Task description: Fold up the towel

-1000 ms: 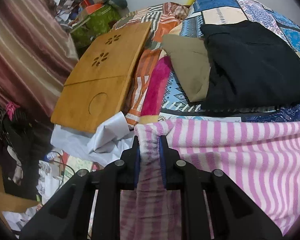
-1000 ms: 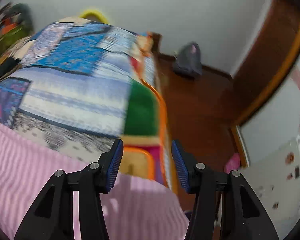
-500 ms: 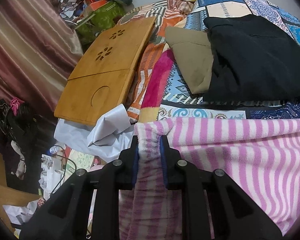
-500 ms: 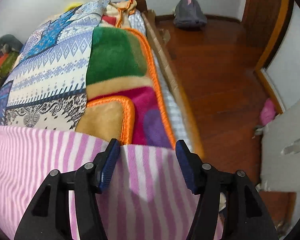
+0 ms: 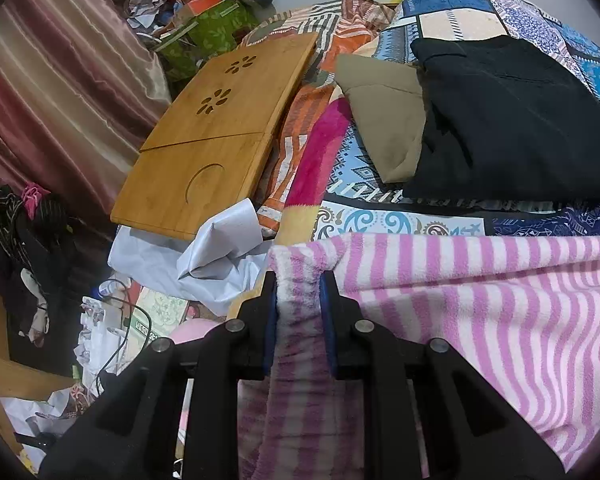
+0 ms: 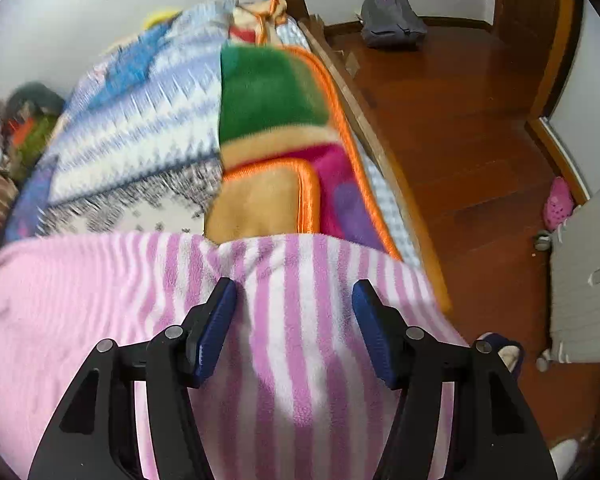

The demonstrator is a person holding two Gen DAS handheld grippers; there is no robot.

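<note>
On the patterned bed cover (image 5: 400,224), the pink-and-white striped towel (image 5: 480,292) lies spread across the near edge, with the left gripper (image 5: 299,280) clamped tight on a bunched corner of it. The right gripper (image 6: 294,292) hangs over the towel's other end, its 2 jaws apart after just widening, towel showing between them but not pinched.

My right gripper (image 6: 294,312) spreads apart over the towel (image 6: 300,360); blanket (image 6: 268,104) at twelve, floor (image 6: 460,128) at two.
</note>
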